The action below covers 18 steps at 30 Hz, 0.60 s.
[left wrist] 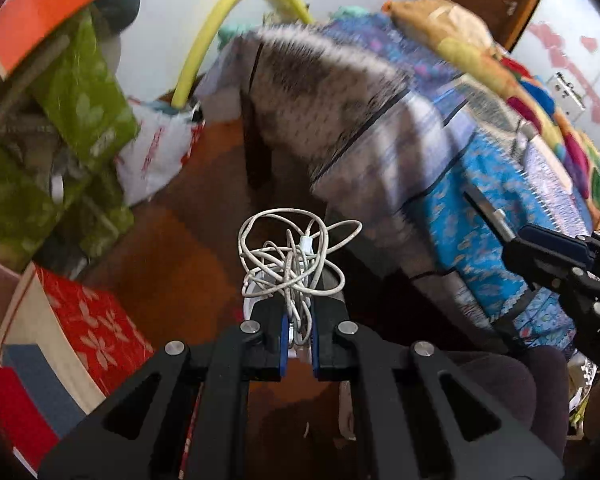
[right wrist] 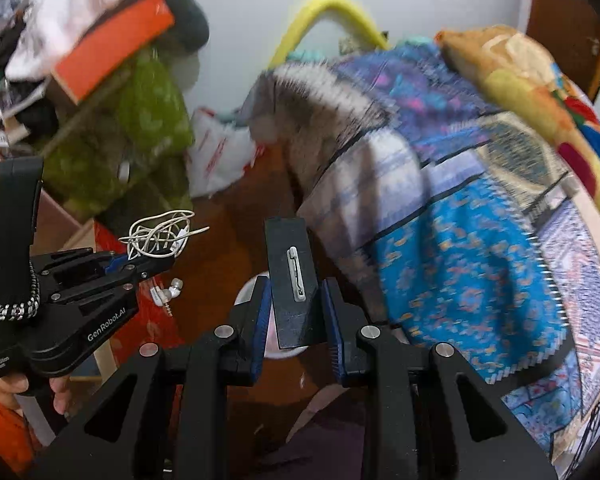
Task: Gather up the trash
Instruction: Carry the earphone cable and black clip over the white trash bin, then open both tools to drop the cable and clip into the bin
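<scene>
Draped bed (left wrist: 480,208) at right, green bags (left wrist: 80,92) at left, brown floor (left wrist: 180,264) between. Left gripper (left wrist: 299,332) fingers clamp tangled white cable (left wrist: 296,256); right gripper (right wrist: 296,312) fingers clamp black flat piece (right wrist: 292,280), both above floor.

A tangled bundle of thin white earphone cable (left wrist: 296,260) is pinched in mid-air above the brown floor, its loops spilling upward and earbuds dangling below. A flat black rectangular card with a small white clip (right wrist: 292,280) stands nearly upright, clamped at its lower edges.
</scene>
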{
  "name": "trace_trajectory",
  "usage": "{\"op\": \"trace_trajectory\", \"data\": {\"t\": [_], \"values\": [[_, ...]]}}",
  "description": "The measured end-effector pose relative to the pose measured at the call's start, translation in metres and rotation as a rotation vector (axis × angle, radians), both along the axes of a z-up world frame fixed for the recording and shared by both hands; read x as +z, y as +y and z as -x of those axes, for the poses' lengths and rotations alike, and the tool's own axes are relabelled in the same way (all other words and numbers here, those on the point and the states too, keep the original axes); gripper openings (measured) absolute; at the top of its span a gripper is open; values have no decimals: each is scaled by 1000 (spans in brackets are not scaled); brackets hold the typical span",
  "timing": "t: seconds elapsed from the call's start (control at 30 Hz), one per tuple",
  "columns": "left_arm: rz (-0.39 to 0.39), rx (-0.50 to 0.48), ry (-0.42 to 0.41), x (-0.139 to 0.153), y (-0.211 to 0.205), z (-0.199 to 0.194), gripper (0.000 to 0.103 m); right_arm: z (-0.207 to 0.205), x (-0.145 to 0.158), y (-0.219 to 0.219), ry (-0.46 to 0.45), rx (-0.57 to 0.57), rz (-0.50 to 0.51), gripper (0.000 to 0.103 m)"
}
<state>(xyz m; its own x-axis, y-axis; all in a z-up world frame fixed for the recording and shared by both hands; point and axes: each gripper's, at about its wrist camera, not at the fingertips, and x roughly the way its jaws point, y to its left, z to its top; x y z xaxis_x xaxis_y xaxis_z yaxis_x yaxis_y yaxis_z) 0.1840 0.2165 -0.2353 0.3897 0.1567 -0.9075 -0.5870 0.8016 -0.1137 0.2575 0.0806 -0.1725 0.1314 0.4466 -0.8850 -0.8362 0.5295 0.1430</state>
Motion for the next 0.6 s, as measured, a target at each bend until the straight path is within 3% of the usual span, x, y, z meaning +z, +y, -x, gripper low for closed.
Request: {"op": "trace_trajectory", "data": {"t": [0.03,0.33,0.47,0.5,0.6], "values": [[9,6,20,-10,3,0,7,2,-17,10,32,19,34,24],[154,58,136,-82,17,-3,7,-1,-78,45,145,56,149,24],[221,87,149,-99,23,-5,7,-8,-94,58,178,50,180,24],[236,93,147,-100,24,-7,9,-10,-97,61,196,53,184,25],[270,128,153,-105,31,-12,34,-17,-105,70,243,55,197,25]]}}
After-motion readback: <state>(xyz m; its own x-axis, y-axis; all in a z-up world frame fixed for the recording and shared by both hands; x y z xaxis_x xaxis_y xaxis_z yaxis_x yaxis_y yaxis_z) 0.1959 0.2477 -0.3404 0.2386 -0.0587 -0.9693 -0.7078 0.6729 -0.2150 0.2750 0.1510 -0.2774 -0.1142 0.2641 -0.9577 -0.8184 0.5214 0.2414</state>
